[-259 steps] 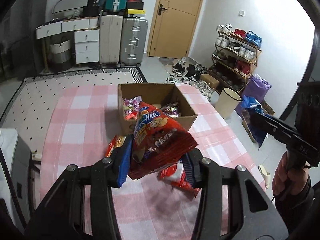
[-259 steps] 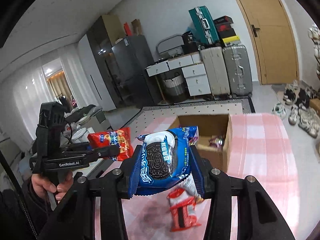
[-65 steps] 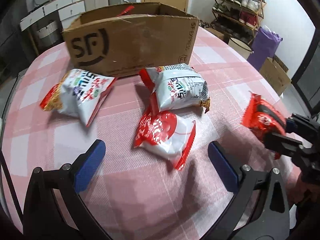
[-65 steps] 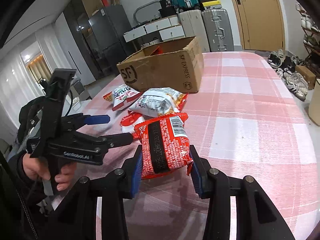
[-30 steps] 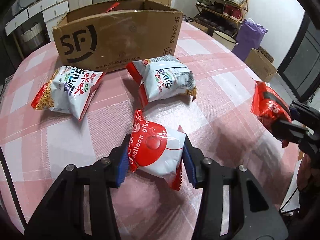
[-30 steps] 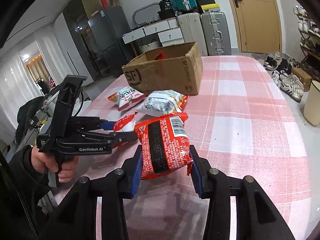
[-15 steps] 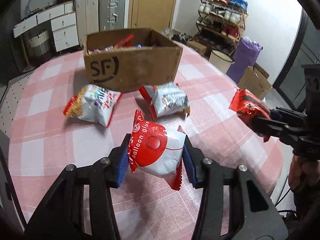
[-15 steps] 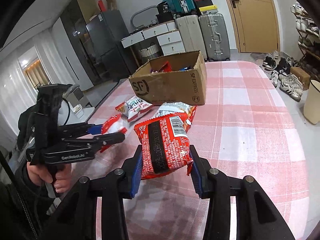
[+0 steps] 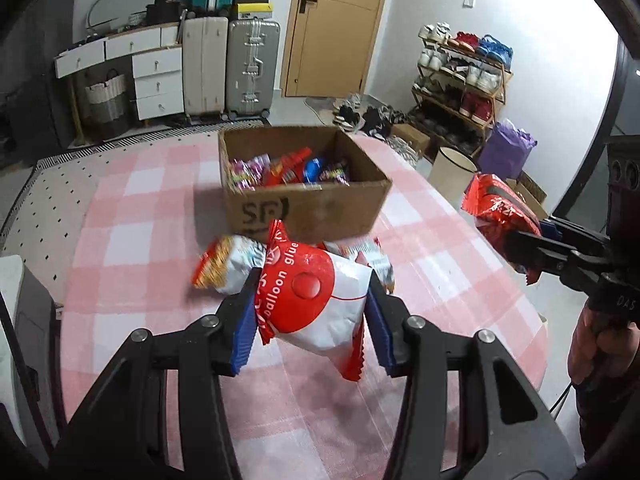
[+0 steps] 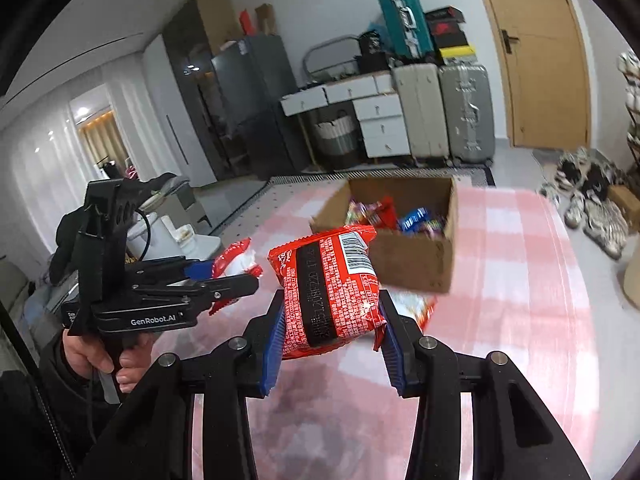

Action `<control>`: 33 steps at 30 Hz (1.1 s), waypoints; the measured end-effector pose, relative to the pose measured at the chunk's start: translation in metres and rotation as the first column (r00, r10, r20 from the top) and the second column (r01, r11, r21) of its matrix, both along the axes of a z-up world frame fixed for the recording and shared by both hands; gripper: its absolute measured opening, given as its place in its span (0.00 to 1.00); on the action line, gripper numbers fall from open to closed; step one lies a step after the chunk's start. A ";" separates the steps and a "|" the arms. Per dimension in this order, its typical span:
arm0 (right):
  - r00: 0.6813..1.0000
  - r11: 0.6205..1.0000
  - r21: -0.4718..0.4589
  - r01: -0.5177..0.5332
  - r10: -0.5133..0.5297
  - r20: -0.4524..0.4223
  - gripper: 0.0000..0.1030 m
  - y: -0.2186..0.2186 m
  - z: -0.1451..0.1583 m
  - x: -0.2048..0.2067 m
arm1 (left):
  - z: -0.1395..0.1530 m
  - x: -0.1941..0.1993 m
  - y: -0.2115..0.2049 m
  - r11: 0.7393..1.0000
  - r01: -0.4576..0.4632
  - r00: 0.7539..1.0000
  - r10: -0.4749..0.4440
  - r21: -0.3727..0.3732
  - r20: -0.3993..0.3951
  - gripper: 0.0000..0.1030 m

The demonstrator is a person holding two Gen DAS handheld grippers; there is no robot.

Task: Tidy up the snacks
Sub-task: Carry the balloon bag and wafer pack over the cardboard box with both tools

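Note:
My left gripper [image 9: 310, 312] is shut on a red-and-white snack bag [image 9: 316, 292] and holds it high above the pink checked table [image 9: 132, 240]. My right gripper [image 10: 332, 320] is shut on a red snack packet [image 10: 328, 292], also held in the air; that packet also shows in the left wrist view [image 9: 496, 208]. An open cardboard box [image 9: 304, 208] with several snacks inside stands ahead on the table; it also shows in the right wrist view [image 10: 412, 260]. Two white-and-red bags [image 9: 228, 264] lie in front of the box, partly hidden by my held bag.
Past the table's far edge stand suitcases [image 9: 252, 68], white drawers [image 9: 156, 76] and a wooden door [image 9: 336, 28]. A shoe rack [image 9: 460, 88], a beige bin [image 9: 452, 172] and a purple bag [image 9: 508, 148] stand to the right. A dark cabinet [image 10: 240, 108] is at the left.
Both grippers have risen higher and tilted toward the box with their snacks still held. The box interior now shows from above.

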State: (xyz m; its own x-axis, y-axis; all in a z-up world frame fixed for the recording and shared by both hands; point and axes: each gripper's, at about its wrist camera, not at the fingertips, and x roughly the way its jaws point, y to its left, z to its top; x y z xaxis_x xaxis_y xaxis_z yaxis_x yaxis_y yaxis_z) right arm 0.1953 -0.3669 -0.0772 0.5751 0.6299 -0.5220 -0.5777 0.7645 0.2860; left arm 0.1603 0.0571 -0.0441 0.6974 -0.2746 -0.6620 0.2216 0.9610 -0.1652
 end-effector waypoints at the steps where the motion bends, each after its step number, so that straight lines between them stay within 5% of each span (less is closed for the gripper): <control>1: 1.000 1.000 0.004 -0.002 0.002 0.005 0.41 0.001 0.004 0.001 | 0.007 0.001 0.003 1.000 -0.004 1.000 0.004 0.001 0.008 0.44; 15: 0.998 0.999 -0.004 -0.038 0.039 0.055 0.41 0.023 0.058 0.060 | 0.075 0.067 0.026 0.997 -0.023 1.000 0.023 -0.079 -0.003 0.44; 33: 0.999 1.000 -0.006 -0.025 0.025 0.020 0.41 0.040 0.070 0.170 | 0.089 0.212 -0.002 1.000 0.005 0.999 -0.006 -0.019 -0.033 0.44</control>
